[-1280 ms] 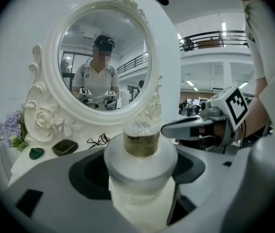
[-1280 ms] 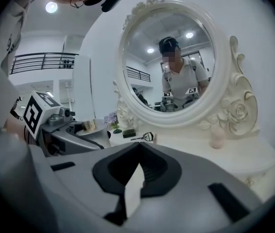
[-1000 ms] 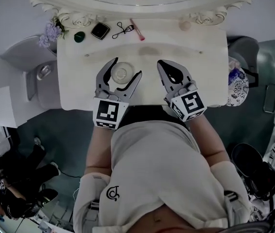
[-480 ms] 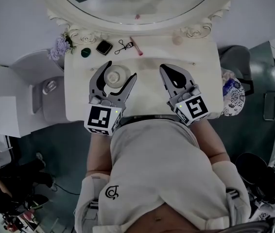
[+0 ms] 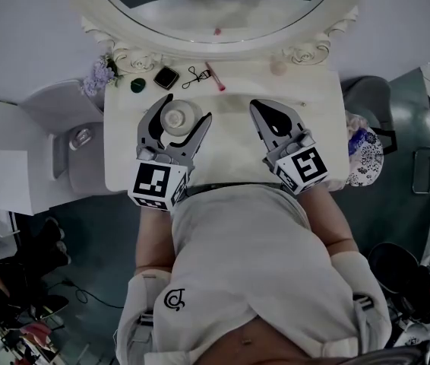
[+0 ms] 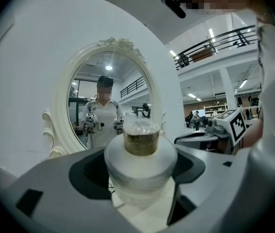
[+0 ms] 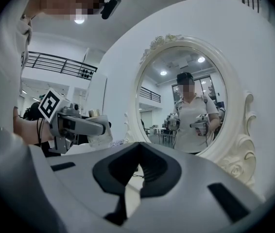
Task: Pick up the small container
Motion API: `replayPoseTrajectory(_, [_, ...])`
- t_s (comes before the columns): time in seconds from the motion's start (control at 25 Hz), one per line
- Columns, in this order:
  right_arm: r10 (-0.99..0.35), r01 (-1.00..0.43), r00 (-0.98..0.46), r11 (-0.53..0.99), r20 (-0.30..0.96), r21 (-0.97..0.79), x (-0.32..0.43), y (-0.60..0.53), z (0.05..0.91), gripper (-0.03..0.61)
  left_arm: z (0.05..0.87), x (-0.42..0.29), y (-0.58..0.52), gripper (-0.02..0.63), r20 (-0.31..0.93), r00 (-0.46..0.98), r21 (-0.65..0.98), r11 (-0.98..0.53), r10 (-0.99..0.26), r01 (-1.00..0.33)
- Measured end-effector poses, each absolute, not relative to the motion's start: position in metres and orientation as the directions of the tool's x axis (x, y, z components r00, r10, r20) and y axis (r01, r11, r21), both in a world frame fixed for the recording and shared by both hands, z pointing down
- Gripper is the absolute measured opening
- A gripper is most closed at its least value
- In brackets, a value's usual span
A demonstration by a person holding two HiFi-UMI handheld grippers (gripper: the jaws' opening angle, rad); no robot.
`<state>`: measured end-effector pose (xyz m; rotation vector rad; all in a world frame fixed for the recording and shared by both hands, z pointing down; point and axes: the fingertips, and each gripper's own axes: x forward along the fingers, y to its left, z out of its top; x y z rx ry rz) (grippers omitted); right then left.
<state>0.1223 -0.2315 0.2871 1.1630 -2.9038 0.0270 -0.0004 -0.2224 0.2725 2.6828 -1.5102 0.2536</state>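
Observation:
The small container (image 5: 178, 117), a clear round jar with a wide pale lid, is between the jaws of my left gripper (image 5: 188, 106), which is shut on it above the white vanity table (image 5: 317, 131). In the left gripper view the small container (image 6: 140, 154) fills the gap between the grey jaws, in front of the oval mirror (image 6: 109, 106). My right gripper (image 5: 257, 106) hovers over the table's middle right, shut with nothing in it. The right gripper view shows the container (image 7: 98, 130) held off the table by the left gripper (image 7: 98, 125), beyond the right gripper (image 7: 137, 152).
Along the table's back edge lie a green item (image 5: 137, 85), a black compact (image 5: 166, 77), an eyelash curler (image 5: 194, 74) and a pink stick (image 5: 216, 76). Purple flowers (image 5: 99, 74) stand at the back left corner. A grey seat (image 5: 71, 147) is left of the table.
The left gripper has closed on the container and carried it farther back toward the mirror. The right gripper has kept its place.

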Motion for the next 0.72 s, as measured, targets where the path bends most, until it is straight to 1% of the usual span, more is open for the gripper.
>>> replayPoseTrajectory(0.44, [-0.657, -0.657, -0.754, 0.754, -0.010, -0.010, 0.115, -0.221, 0.280, 0.005, 0.274, 0.000, -0.216, 0.351, 0.172, 0.506, -0.039, -0.519, -0.845, -0.854])
replayPoseTrajectory(0.72, [-0.655, -0.655, -0.755, 0.755, 0.002, -0.008, 0.111, -0.218, 0.283, 0.005, 0.278, -0.003, -0.214, 0.351, 0.178, 0.506, -0.029, -0.519, -0.844, -0.854])
